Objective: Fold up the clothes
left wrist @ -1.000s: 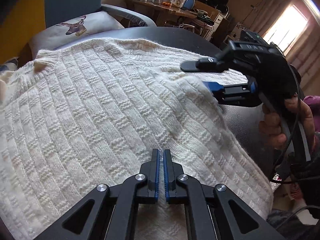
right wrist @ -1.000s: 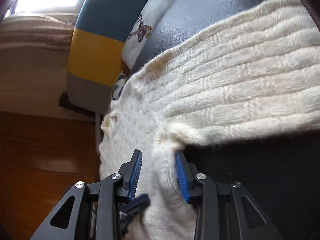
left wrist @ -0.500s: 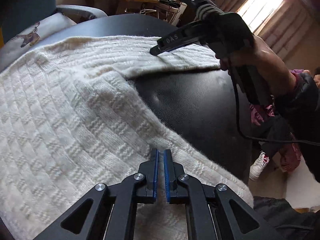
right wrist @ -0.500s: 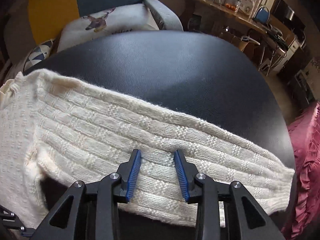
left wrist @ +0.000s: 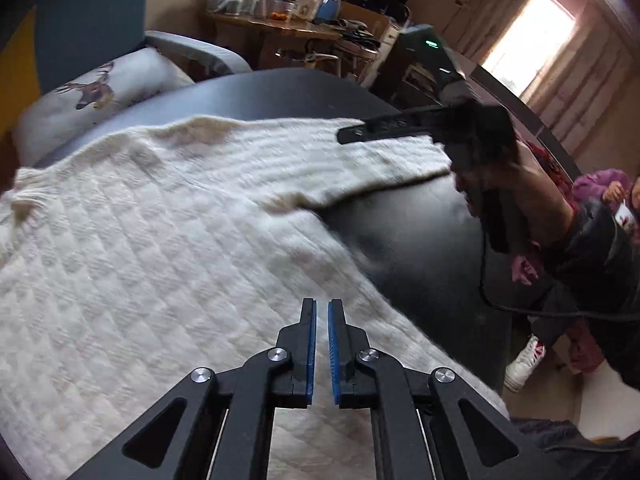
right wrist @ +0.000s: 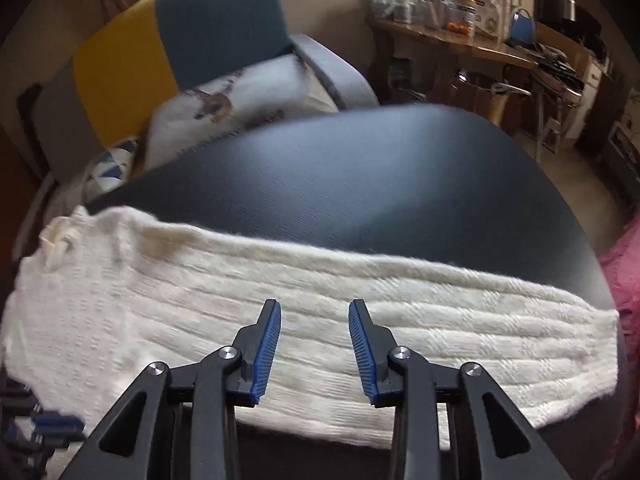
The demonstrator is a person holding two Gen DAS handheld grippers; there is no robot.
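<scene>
A cream knit sweater lies spread on the round black table. Its sleeve stretches flat toward the table's right edge. My left gripper is shut, hovering over the sweater's body near the side edge; I see no fabric between its pads. In the right wrist view, my right gripper is open just above the middle of the sleeve, with nothing between its blue pads. In the left wrist view, one of its fingers shows above the sleeve, held by a hand.
A blue and yellow armchair holding a deer-print cushion stands behind the table. A wooden side table crowded with jars is at the back. A cable hangs off the table's right side, where a person in pink sits.
The right gripper swung from the sweater's side up over the far sleeve, which now lies stretched out to the right. The left gripper stayed shut and drew back slightly.
</scene>
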